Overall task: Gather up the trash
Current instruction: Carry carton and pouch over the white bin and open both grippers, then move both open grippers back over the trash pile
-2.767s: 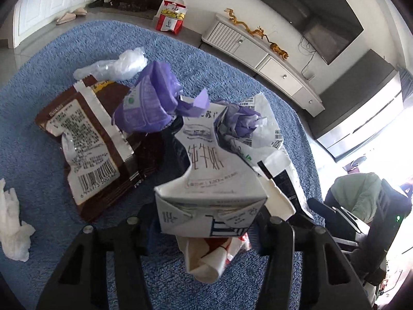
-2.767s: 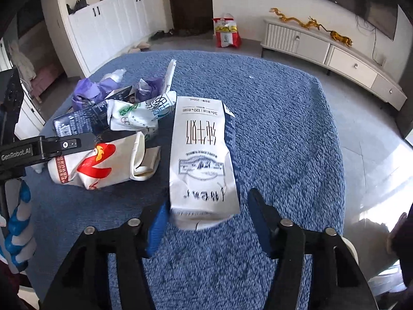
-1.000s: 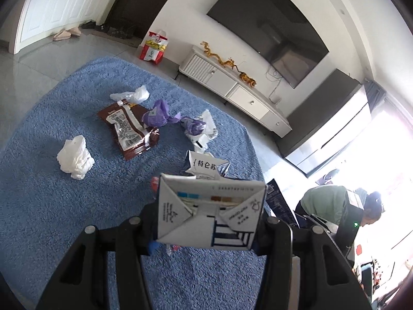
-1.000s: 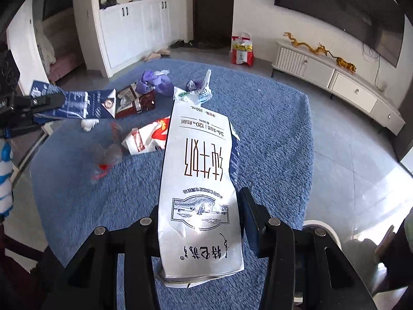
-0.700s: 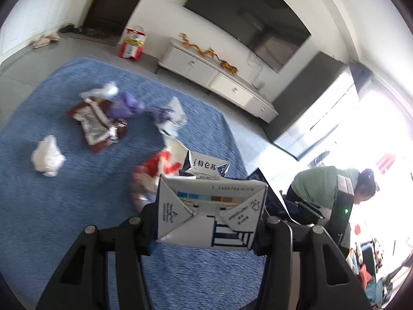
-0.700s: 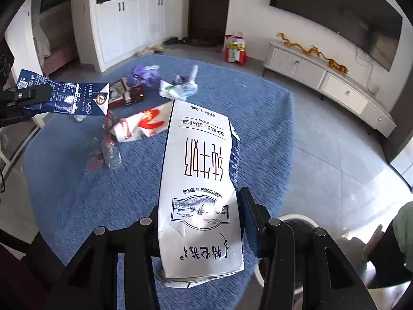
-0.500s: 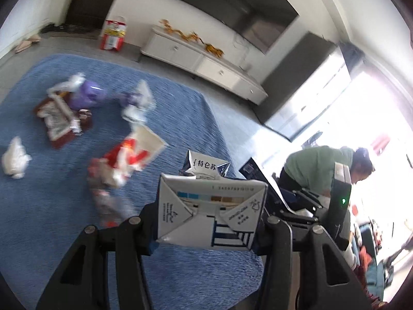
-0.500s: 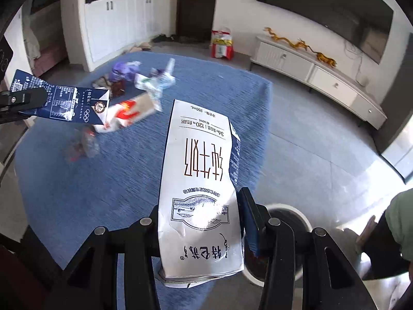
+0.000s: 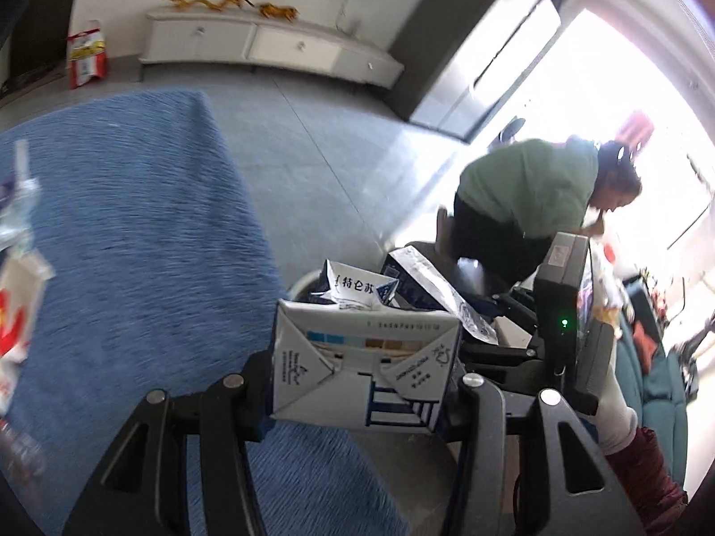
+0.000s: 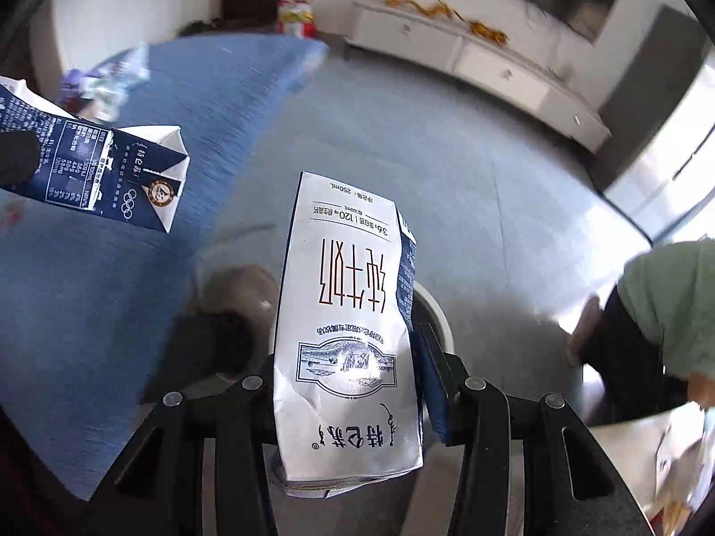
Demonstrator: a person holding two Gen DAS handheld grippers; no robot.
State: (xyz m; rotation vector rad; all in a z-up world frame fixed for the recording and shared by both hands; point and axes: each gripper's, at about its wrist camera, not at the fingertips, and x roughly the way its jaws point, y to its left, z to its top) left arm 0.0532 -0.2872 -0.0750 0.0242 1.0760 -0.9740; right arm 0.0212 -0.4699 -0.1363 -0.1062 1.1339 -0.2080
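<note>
left gripper (image 9: 357, 384) clamped on a flattened milk carton (image 9: 364, 368), end-on, small print unreadable. right gripper (image 10: 348, 384) clamped on a second carton (image 10: 346, 330), upside down to camera: "250ml", "120", large chinese characters. both held in the air over a white-rimmed bin (image 10: 435, 312), mostly hidden behind the cartons. blue rug (image 9: 134, 232) blurred, remaining trash (image 9: 18, 290) at left cut off.

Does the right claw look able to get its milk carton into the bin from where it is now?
Probably yes. The right claw is shut on its flattened milk carton almost directly above the white-rimmed bin, and nothing shows between them. The left claw's carton hangs off to the side, above the blue rug.
</note>
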